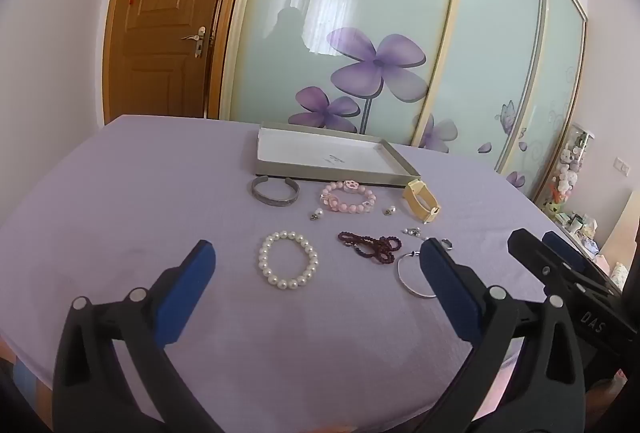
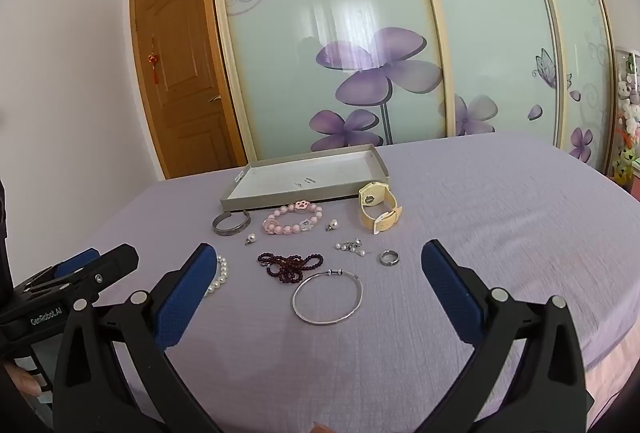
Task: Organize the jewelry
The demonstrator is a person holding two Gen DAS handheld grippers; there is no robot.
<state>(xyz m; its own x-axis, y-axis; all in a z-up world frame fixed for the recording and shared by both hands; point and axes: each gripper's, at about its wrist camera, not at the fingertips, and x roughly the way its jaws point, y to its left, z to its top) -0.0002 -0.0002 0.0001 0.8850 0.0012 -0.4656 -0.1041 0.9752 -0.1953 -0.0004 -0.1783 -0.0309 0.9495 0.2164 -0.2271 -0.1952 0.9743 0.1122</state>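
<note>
Jewelry lies on a lilac cloth in front of a shallow grey box (image 1: 280, 169) (image 2: 240, 199). A white pearl bracelet (image 1: 289, 259) (image 2: 219, 275) lies just ahead of my open, empty left gripper (image 1: 316, 253). A thin silver bangle (image 2: 327, 296) (image 1: 412, 275) lies just ahead of my open, empty right gripper (image 2: 316, 253). Further off are a dark red bead string (image 1: 370, 244) (image 2: 290, 265), a pink bead bracelet (image 1: 347, 197) (image 2: 292, 219), a grey cuff (image 1: 275, 190) (image 2: 231, 223), a yellow watch (image 1: 422, 201) (image 2: 378, 207), a ring (image 2: 389, 257) and small earrings (image 2: 352, 246).
The cloth-covered table (image 1: 120, 213) (image 2: 500, 233) ends at a glass wardrobe with purple flowers (image 1: 376, 65) and a wooden door (image 1: 160, 33). The right gripper's body (image 1: 560, 265) is at the left view's right edge; the left one's (image 2: 80, 273) is at the right view's left edge.
</note>
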